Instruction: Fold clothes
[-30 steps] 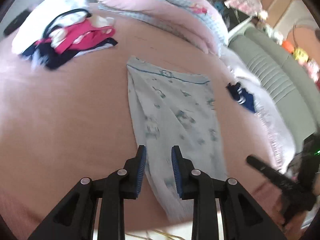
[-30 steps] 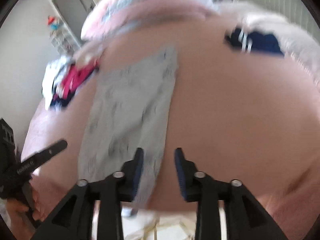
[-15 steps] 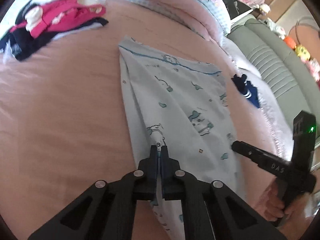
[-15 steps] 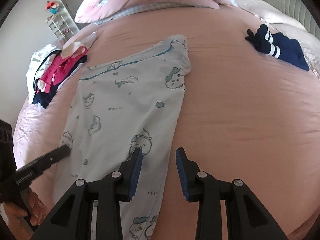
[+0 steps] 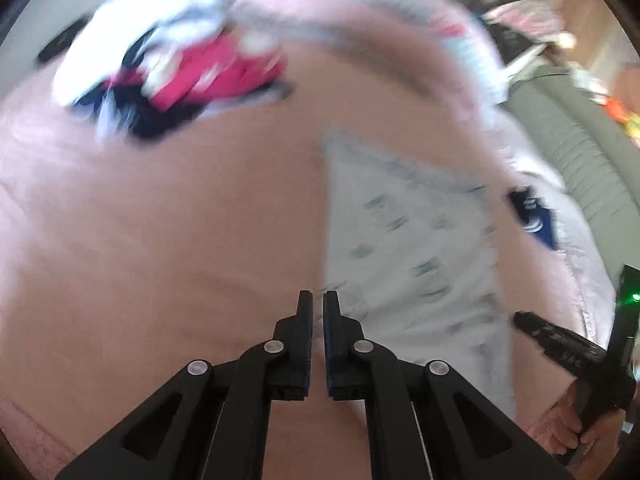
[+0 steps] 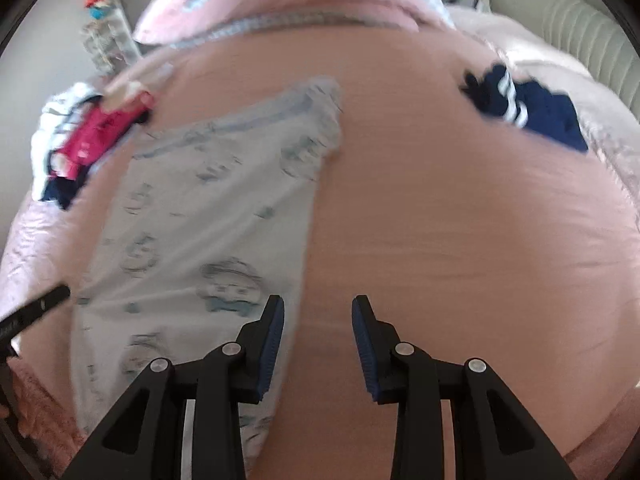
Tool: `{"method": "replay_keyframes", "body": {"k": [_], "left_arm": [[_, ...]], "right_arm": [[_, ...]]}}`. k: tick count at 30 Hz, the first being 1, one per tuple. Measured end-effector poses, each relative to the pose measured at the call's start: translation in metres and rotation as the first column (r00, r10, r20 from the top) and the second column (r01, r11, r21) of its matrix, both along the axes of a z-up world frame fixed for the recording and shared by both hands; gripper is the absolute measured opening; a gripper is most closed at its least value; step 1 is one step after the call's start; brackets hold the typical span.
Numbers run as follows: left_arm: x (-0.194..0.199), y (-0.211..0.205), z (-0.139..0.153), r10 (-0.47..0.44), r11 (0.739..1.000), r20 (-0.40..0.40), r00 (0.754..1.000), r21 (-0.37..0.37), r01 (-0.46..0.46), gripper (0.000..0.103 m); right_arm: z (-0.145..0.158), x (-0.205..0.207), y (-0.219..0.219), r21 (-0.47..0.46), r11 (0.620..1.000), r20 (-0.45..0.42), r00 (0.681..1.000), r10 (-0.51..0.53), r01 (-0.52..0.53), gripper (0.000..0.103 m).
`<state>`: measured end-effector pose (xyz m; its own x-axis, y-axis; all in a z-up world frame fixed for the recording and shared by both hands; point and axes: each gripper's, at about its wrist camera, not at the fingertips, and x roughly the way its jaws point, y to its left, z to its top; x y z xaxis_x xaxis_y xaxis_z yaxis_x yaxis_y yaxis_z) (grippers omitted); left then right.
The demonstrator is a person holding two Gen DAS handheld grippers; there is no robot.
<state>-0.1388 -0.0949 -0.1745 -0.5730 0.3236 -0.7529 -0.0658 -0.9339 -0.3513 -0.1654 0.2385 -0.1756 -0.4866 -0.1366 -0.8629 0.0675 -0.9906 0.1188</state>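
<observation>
Clothes first: the pale blue cotton garment with little cartoon prints (image 6: 208,232) lay flat on the pink bed sheet (image 6: 460,248). Your left gripper (image 5: 317,300) was pinched tight on its left edge. Your right gripper (image 6: 318,312) hung apart, grasping nothing. You needed both edges held before lifting evenly.

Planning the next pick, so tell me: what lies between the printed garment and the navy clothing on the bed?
Only bare pink sheet between the printed garment and the navy clothing, seen from the right wrist.
</observation>
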Motion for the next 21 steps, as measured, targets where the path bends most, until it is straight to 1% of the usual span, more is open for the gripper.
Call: {"method": "replay_keyframes", "body": {"k": [1, 3, 4, 5, 6, 7, 8, 9, 10, 11, 12, 13, 14, 15, 17, 18, 19, 20, 21], "left_arm": [[0.0, 0.01, 0.001, -0.069, 0.997, -0.015, 0.997, 0.022, 0.07, 0.004], [-0.002, 0.039, -0.011, -0.2, 0.979, 0.024, 0.98, 0.042, 0.199, 0.004], [-0.003, 0.054, -0.018, -0.254, 0.967, 0.051, 0.966, 0.04, 0.252, 0.004], [-0.001, 0.065, -0.026, -0.285, 0.958, 0.083, 0.955, 0.006, 0.286, 0.004], [0.003, 0.071, -0.033, -0.287, 0.954, 0.118, 0.951, -0.059, 0.295, 0.004], [0.006, 0.075, -0.039, -0.268, 0.949, 0.151, 0.952, -0.127, 0.287, 0.004], [0.009, 0.072, -0.036, -0.243, 0.955, 0.154, 0.958, -0.134, 0.264, 0.004], [0.012, 0.068, -0.033, -0.204, 0.961, 0.16, 0.966, -0.155, 0.228, 0.004], [0.016, 0.064, -0.027, -0.129, 0.964, 0.169, 0.977, -0.208, 0.163, 0.004], [0.02, 0.06, -0.023, -0.061, 0.96, 0.167, 0.984, -0.261, 0.104, 0.004], [0.027, 0.06, -0.019, -0.032, 0.955, 0.144, 0.989, -0.288, 0.073, 0.004], [0.032, 0.063, -0.016, -0.063, 0.963, 0.122, 0.991, -0.252, 0.093, 0.004], [0.034, 0.069, -0.016, -0.125, 0.973, 0.108, 0.986, -0.181, 0.143, 0.005], [0.036, 0.075, -0.017, -0.174, 0.973, 0.1, 0.98, -0.135, 0.187, 0.005], [0.036, 0.091, -0.024, -0.221, 0.957, 0.132, 0.966, -0.162, 0.241, 0.005], [0.036, 0.098, -0.027, -0.243, 0.948, 0.149, 0.958, -0.174, 0.268, 0.005], [0.037, 0.103, -0.031, -0.27, 0.936, 0.173, 0.947, -0.183, 0.3, 0.005], [0.04, 0.099, -0.033, -0.298, 0.925, 0.202, 0.933, -0.179, 0.335, 0.005], [0.044, 0.095, -0.03, -0.309, 0.924, 0.207, 0.928, -0.166, 0.345, 0.005]], "right_arm": [[0.001, 0.004, -0.007, -0.021, 0.999, -0.003, 0.999, 0.038, -0.038, 0.035], [-0.004, 0.013, -0.026, -0.064, 0.99, 0.018, 0.991, 0.131, -0.129, 0.035], [-0.011, 0.016, -0.035, -0.06, 0.984, 0.042, 0.985, 0.169, -0.167, 0.035], [-0.019, 0.019, -0.043, -0.023, 0.98, 0.063, 0.978, 0.2, -0.198, 0.035], [-0.021, 0.024, -0.046, 0.03, 0.977, 0.055, 0.977, 0.208, -0.21, 0.034], [-0.023, 0.028, -0.048, 0.077, 0.973, 0.048, 0.975, 0.216, -0.22, 0.034], [-0.022, 0.032, -0.046, 0.116, 0.968, 0.051, 0.974, 0.219, -0.224, 0.034], [-0.021, 0.035, -0.041, 0.161, 0.964, 0.069, 0.976, 0.204, -0.213, 0.041], [-0.02, 0.038, -0.035, 0.197, 0.962, 0.085, 0.981, 0.175, -0.189, 0.053], [-0.019, 0.041, -0.028, 0.222, 0.962, 0.096, 0.985, 0.142, -0.16, 0.055], [-0.016, 0.044, -0.022, 0.235, 0.963, 0.097, 0.989, 0.113, -0.133, 0.055], [-0.013, 0.048, -0.015, 0.249, 0.963, 0.097, 0.992, 0.084, -0.106, 0.055], [-0.009, 0.051, -0.011, 0.251, 0.964, 0.084, 0.994, 0.067, -0.086, 0.054], [-0.002, 0.055, -0.011, 0.219, 0.972, 0.048, 0.996, 0.08, -0.088, 0.054], [0.01, 0.056, -0.016, 0.082, 0.99, 0.015, 0.994, 0.11, -0.111, 0.055], [0.012, 0.056, -0.021, 0.027, 0.992, 0.007, 0.992, 0.125, -0.125, 0.055], [0.011, 0.058, -0.027, -0.004, 0.989, 0.001, 0.989, 0.149, -0.149, 0.055], [0.005, 0.061, -0.036, 0.005, 0.983, 0.013, 0.982, 0.186, -0.186, 0.055], [-0.007, 0.063, -0.043, 0.069, 0.973, 0.06, 0.975, 0.216, -0.22, 0.054]]}}
